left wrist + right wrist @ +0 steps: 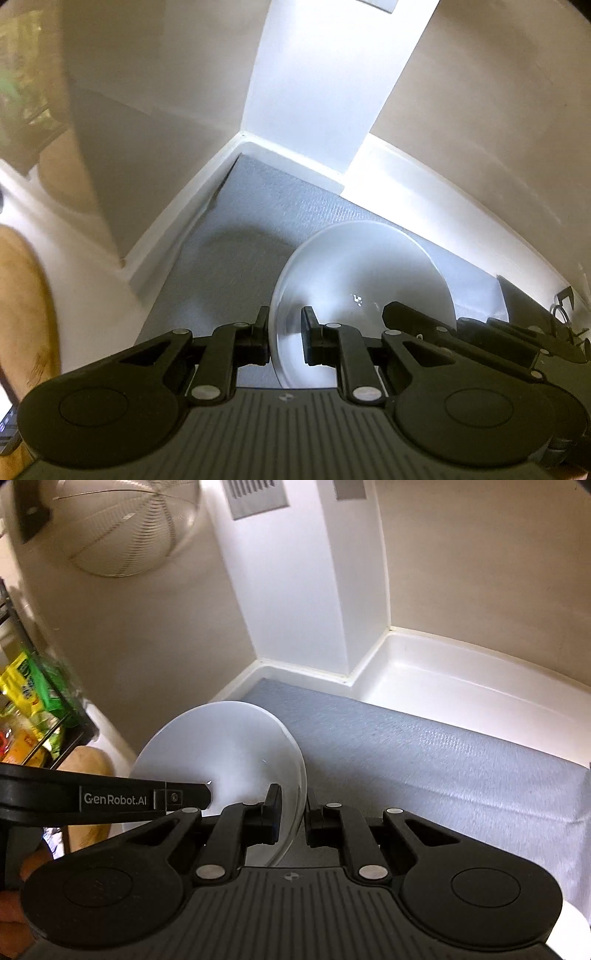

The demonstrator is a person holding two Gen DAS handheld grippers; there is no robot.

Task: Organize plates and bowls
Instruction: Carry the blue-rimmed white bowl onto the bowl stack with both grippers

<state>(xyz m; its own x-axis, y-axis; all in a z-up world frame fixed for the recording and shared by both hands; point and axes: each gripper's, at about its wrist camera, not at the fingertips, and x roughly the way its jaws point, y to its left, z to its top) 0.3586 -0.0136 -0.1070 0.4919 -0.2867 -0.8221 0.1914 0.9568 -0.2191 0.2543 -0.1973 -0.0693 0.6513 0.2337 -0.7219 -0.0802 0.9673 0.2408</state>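
Observation:
A white bowl (364,280) is held tilted above a grey mat (236,236) in a white corner. My left gripper (285,338) is shut on the bowl's left rim. My right gripper (293,814) is shut on the right rim of the same bowl (221,749). In the left wrist view the right gripper's fingers (413,317) reach in from the right; in the right wrist view the left gripper shows as a black bar (110,797) from the left. The bowl looks empty.
The grey mat (424,753) lies in a white tray-like ledge (443,672) against beige walls. A wire fan (122,524) hangs upper left. A black rack with colourful packets (33,709) stands at the left. A wooden object (62,177) sits left.

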